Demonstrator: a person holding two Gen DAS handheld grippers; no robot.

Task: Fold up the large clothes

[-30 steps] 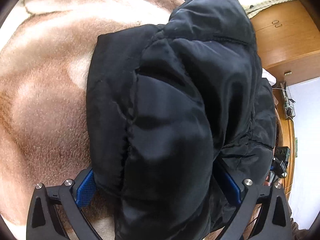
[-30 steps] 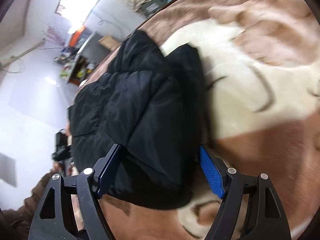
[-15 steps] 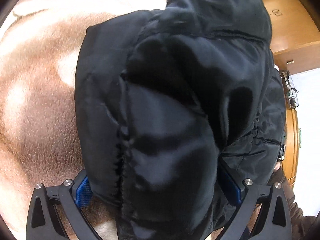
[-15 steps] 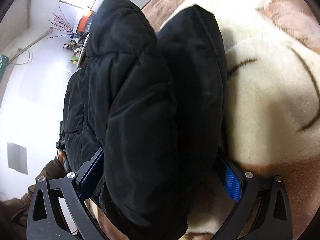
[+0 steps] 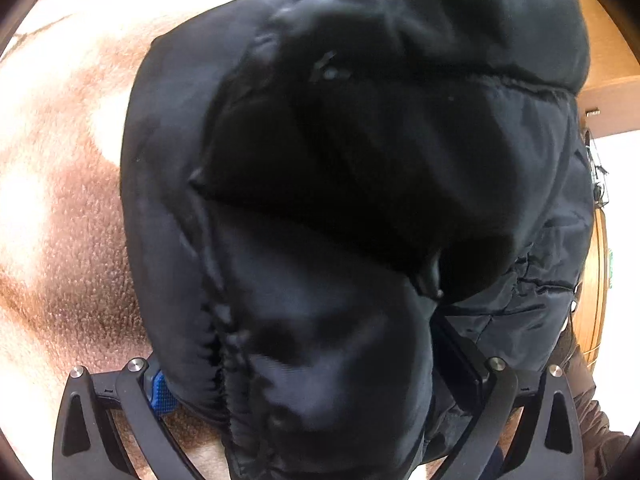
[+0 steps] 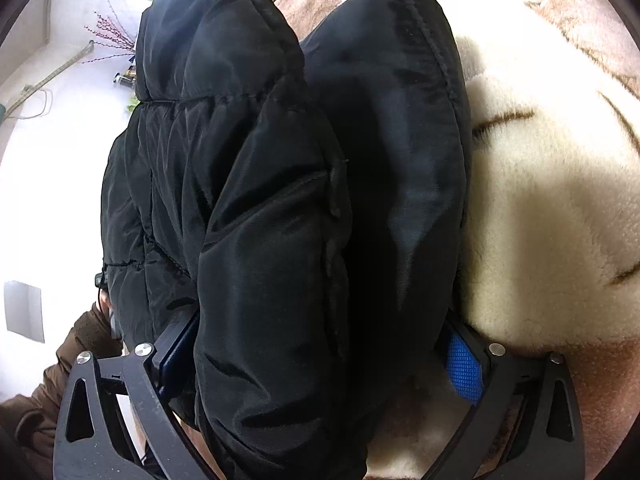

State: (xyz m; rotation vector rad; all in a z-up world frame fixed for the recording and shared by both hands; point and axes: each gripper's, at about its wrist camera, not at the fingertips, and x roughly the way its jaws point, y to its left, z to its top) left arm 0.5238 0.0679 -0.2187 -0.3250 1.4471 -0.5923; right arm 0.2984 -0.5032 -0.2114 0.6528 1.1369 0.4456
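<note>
A black puffer jacket [image 5: 360, 160] lies bunched in thick folds on a brown and cream fleece blanket [image 5: 60, 240]. My left gripper [image 5: 304, 360] is shut on a fat padded fold, which bulges out between both pads and hides most of the blue left pad. In the right wrist view the jacket [image 6: 260, 200] stands as two tall folds. My right gripper [image 6: 320, 344] straddles them with its jaws very wide and closing. The fold fills the gap, and the blue face of the right pad [image 6: 464, 364] still shows beside the cloth.
The blanket [image 6: 540, 200] spreads to the right of the jacket. A wooden cabinet [image 5: 608, 60] stands behind the jacket. A person's brown sleeve [image 6: 60, 380] shows at the lower left, before a white wall and a bright window.
Both grippers have come closer over the jacket, which now fills most of each view. The right jaws widened and took a thicker fold between them. The left grip looks unchanged.
</note>
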